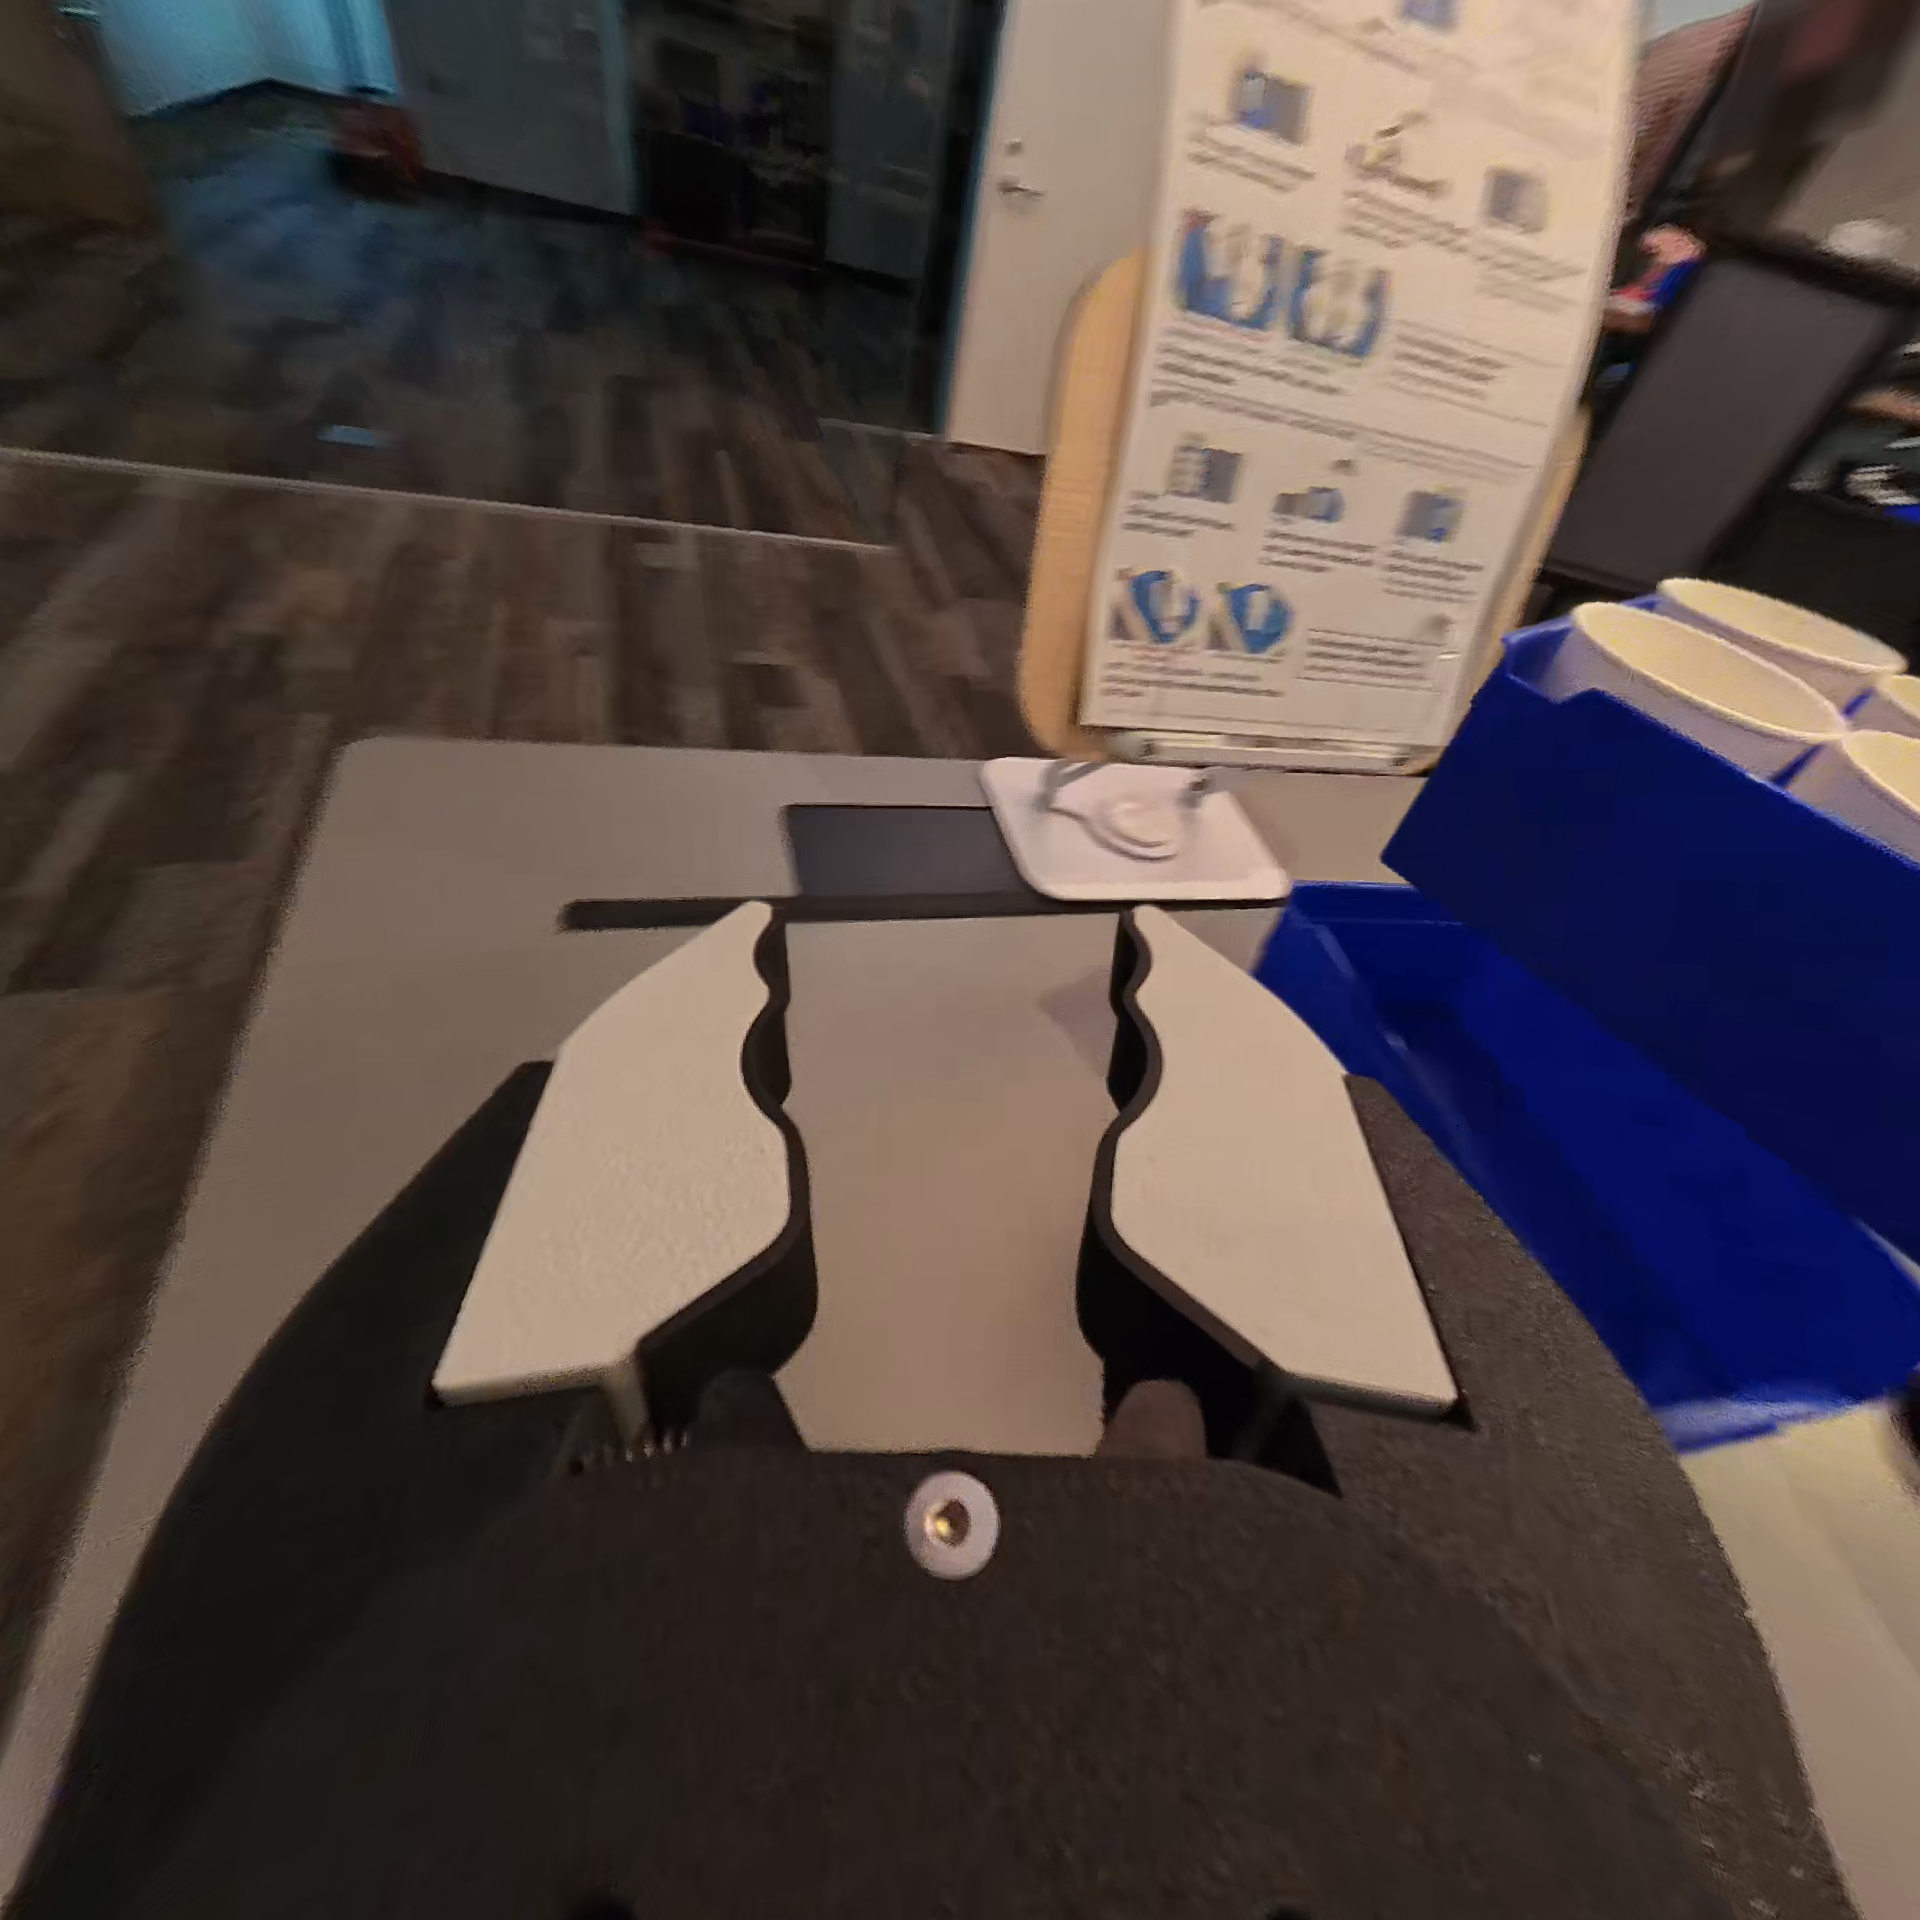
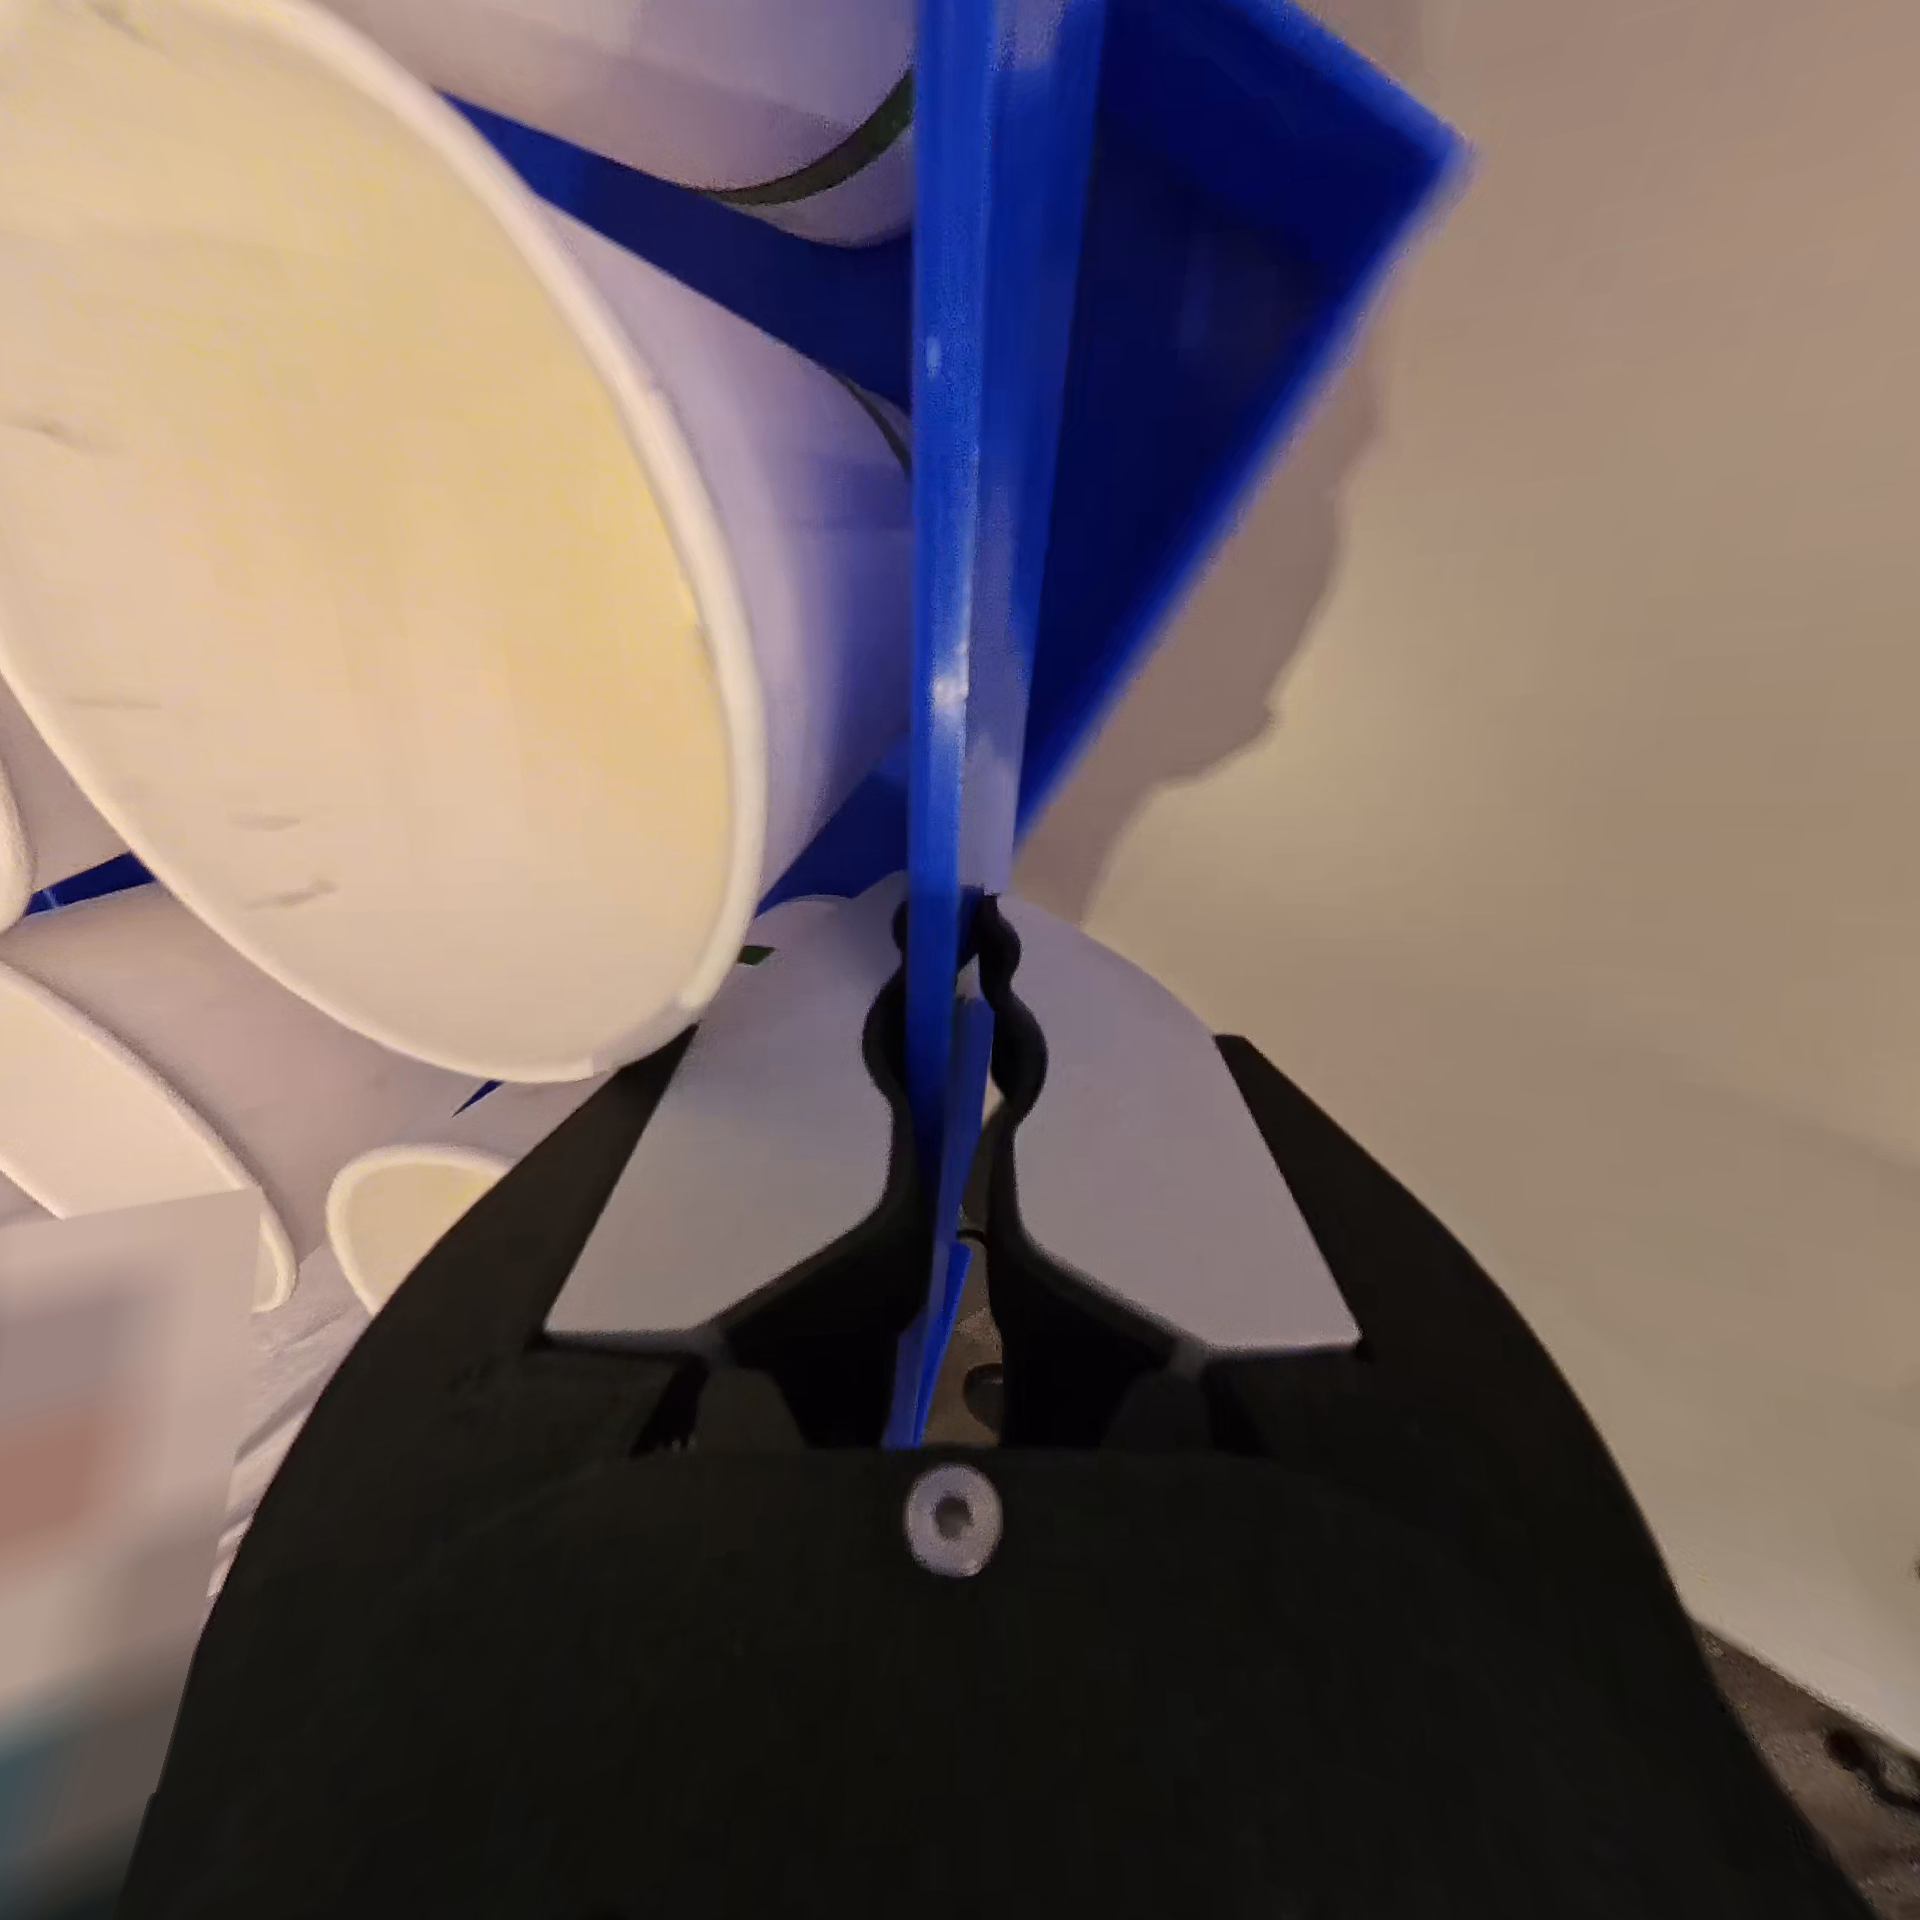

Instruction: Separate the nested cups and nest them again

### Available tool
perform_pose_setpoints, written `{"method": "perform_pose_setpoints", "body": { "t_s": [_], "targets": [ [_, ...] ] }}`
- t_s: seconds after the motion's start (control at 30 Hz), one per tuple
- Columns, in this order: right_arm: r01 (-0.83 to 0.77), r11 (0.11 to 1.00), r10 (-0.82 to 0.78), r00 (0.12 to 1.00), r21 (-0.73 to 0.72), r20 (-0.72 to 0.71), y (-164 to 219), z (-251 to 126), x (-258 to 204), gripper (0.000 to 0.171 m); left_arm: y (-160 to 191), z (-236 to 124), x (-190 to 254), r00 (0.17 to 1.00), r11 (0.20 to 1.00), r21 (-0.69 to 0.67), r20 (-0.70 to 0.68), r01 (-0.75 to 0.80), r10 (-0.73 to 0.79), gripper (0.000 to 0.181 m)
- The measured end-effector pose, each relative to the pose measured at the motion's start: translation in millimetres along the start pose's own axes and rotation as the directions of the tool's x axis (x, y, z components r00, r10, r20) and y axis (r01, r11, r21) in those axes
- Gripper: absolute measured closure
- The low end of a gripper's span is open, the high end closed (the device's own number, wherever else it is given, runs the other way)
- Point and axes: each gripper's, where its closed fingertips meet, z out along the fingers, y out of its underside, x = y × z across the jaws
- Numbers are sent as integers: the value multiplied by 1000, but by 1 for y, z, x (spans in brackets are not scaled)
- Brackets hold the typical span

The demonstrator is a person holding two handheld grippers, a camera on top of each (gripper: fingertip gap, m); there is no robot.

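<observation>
Right gripper [image 2: 940,997]: shown clamped on the thin wall of a blue plastic bin [image 2: 1195,343], which is lifted and tipped.
Left gripper [image 1: 945,935]: shown with its jaws spread and nothing between them, above a grey tabletop [image 1: 520,831], left of the bin.
White paper cups [image 2: 343,499]: shown inside the tipped bin, rims leaning outward; several are seen side by side, and whether any are nested cannot be told.
Second blue plastic bin [image 1: 1558,1143]: shown lying directly below the tipped bin, beside the left gripper.
Risk, spilling: the cups are judged likely to slide out if the bin is tipped further, since nothing holds them in.
Risk, slipping: the bin wall is held along one narrow edge only, so a twist out of the grip is judged possible.
Surroundings: a white flat stand base [image 1: 1138,842] and a black rectangular pad [image 1: 894,857] are shown beyond the left gripper, away from the bin; a printed instruction sheet [image 1: 1351,364] stands behind them.
Obstruction: the lower bin is judged to crowd any reach by the left gripper toward the cups.
</observation>
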Motion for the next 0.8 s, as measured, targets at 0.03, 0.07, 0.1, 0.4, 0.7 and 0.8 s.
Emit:
{"method": "perform_pose_setpoints", "body": {
  "t_s": [0.03, 0.07, 0.1, 0.4, 0.7, 0.8],
  "targets": [
    [40, 999, -39, 999, -16, 21, -13, 12, -20, 165, 0, -8, -9, 999, 1000, -4, 54, -7, 7, 121],
    [83, 996, -82, 996, -29, 46, -27, 25, -40, 164, 1, -16, -16, 995, 1000, -6, 95, -9, 9, 121],
    [124, 992, -121, 990, -37, 76, -40, 39, -61, 164, 1, -25, -22, 992, 1000, -7, 127, -6, 7, 121],
    [328, 942, -301, 921, -73, 248, -136, 153, -212, 163, 14, -86, -69, 932, 999, -27, 361, 30, -19, 121],
    [194, 981, -189, 961, -2, 199, -190, 243, -258, 163, 19, -87, -71, 946, 998, -28, 321, 53, -41, 121],
    [121, 993, -118, 978, -5, 173, -192, 265, -259, 162, 23, -81, -67, 956, 997, -57, 291, 55, -36, 121]
  ]
}}
